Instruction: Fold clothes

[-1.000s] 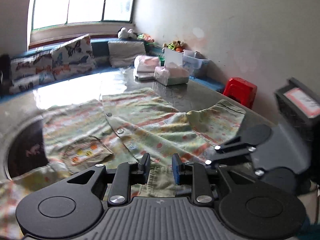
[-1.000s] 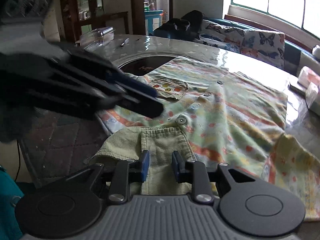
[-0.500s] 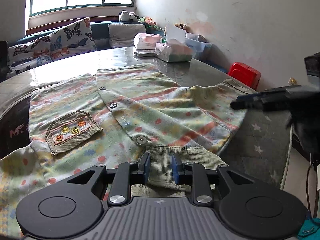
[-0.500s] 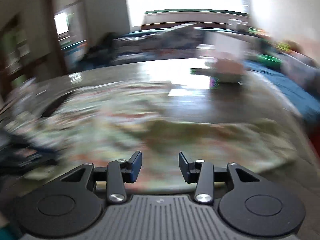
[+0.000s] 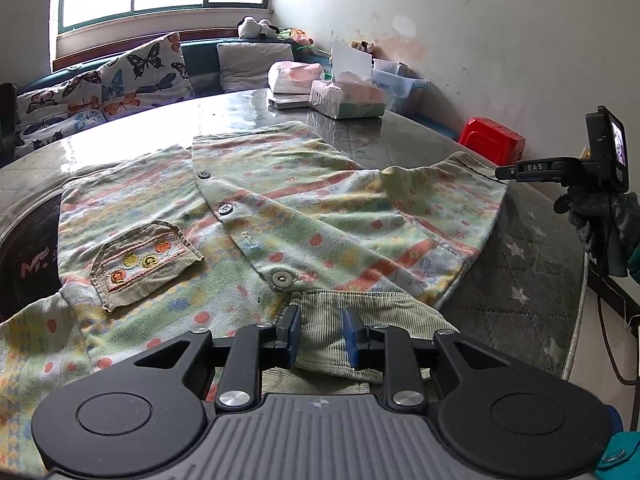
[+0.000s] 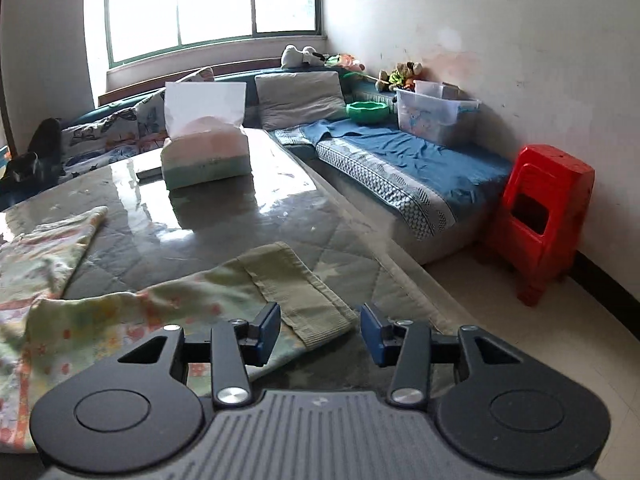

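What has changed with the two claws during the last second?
The right claw let go of the corduroy collar, swung right to the sleeve cuff, and is opening over it. The left claw stays shut on the collar; the shirt stays flat.

One patterned shirt [image 5: 304, 216] lies spread on the table [image 5: 400, 136], with three snap buttons showing down its front and one corduroy pocket [image 5: 140, 264]. At the table's far edge are two tissue packs [image 5: 348, 98]. Beyond that edge stand one red stool [image 6: 544, 216], one clear plastic bin [image 6: 432, 114] and one green bowl [image 6: 367, 111]. Two grippers are in view: the left gripper [image 5: 320, 336] and the right gripper [image 6: 320, 330].
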A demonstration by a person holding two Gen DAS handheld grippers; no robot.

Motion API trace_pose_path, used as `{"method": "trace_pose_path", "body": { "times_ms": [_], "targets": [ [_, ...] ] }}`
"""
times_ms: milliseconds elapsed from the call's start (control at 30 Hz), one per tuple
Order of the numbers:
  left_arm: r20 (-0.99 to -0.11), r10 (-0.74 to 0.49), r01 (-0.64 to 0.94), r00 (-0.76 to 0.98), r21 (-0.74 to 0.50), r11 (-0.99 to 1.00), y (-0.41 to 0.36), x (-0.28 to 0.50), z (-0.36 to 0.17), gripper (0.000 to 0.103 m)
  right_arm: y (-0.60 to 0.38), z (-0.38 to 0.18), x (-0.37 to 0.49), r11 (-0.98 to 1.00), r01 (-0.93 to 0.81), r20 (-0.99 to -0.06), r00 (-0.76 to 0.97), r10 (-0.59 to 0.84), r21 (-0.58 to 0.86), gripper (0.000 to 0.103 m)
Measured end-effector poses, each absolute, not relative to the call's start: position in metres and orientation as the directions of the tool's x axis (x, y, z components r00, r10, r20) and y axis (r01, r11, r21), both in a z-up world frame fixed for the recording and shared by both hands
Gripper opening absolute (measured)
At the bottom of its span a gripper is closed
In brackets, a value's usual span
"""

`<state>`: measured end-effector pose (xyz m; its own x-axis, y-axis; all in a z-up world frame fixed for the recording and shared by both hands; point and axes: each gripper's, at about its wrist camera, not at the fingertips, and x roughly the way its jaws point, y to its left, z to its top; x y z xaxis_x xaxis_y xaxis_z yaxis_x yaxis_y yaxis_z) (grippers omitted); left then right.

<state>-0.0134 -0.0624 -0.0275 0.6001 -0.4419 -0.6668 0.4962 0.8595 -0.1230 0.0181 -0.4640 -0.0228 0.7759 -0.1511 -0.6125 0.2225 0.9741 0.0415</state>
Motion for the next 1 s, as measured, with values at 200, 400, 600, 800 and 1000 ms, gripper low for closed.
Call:
{"method": "trace_pose_path", "body": {
  "times_ms": [200, 400, 600, 800, 1000],
  "targets": [
    [-0.671, -0.436, 0.495, 0.599, -0.117, 0.861, -0.064, -0.013, -0.027, 0.026, -0.459, -0.031, 0.021, 0.975, 0.214, -0.62, 0.773, -0.133, 0.057, 0.036],
    [-0.673, -0.434, 0.492, 0.599, -0.119, 0.863, -0.064, -0.013, -0.027, 0.026, -0.463, -0.026, 0.017, 0.965, 0.227, -0.62, 0.778, -0.1, 0.129, 0.009],
    [-0.671, -0.437, 0.488, 0.599, -0.128, 0.864, -0.065, -0.013, -0.025, 0.027, -0.458, -0.004, 0.001, 0.946, 0.187, -0.564, 0.826, -0.005, 0.265, 0.005],
    [-0.657, -0.446, 0.491, 0.608, -0.13, 0.861, -0.063, -0.016, -0.021, 0.028, -0.434, 0.045, -0.01, 0.953, 0.066, -0.462, 0.883, 0.082, 0.295, 0.005],
    [-0.638, -0.438, 0.468, 0.634, -0.135, 0.873, -0.05, -0.021, -0.016, 0.028, -0.383, 0.101, -0.015, 0.953, -0.136, -0.349, 0.909, 0.229, 0.271, 0.005]
  ]
}}
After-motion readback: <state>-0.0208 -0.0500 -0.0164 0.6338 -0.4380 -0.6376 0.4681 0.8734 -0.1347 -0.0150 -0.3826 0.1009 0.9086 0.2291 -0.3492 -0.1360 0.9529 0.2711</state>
